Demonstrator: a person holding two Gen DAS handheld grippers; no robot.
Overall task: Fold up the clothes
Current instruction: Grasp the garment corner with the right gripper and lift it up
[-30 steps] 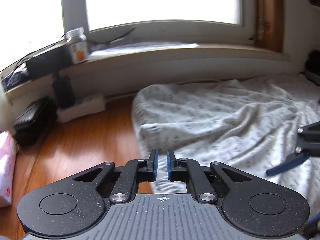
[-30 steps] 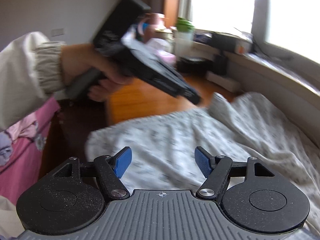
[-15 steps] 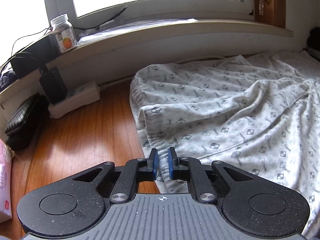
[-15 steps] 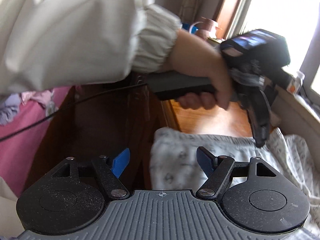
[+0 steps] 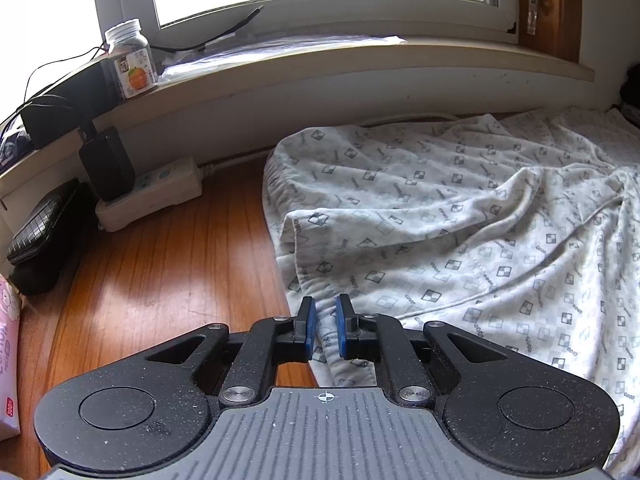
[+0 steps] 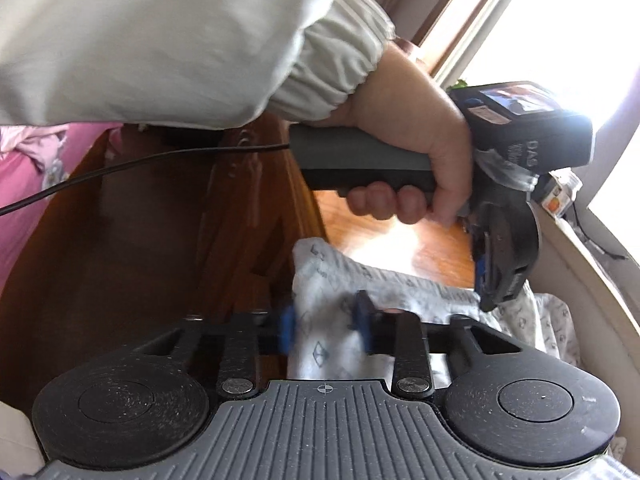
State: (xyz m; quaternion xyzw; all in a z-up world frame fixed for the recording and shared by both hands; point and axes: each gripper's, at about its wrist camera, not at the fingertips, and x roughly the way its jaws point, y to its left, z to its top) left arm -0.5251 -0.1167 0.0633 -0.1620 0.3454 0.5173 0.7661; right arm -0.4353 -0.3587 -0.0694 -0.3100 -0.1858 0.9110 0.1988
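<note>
A white garment with a small checker print lies rumpled on the wooden tabletop. My left gripper sits at its near left edge, blue pads shut on a fold of the cloth. The right wrist view shows that same left gripper held by a hand, nose down on the garment's hem. My right gripper is at the hem's other corner. Its jaws are closing, with a bunch of cloth filling the gap between the blurred pads.
Along the wall under the window sill are a white power strip with a black adapter and a black case. A bottle stands on the sill. A pale sleeve fills the upper right wrist view.
My right gripper swung round to the garment's corner and its jaws narrowed from wide open onto the cloth. The left gripper kept its narrow grip and edged slightly along the hem.
</note>
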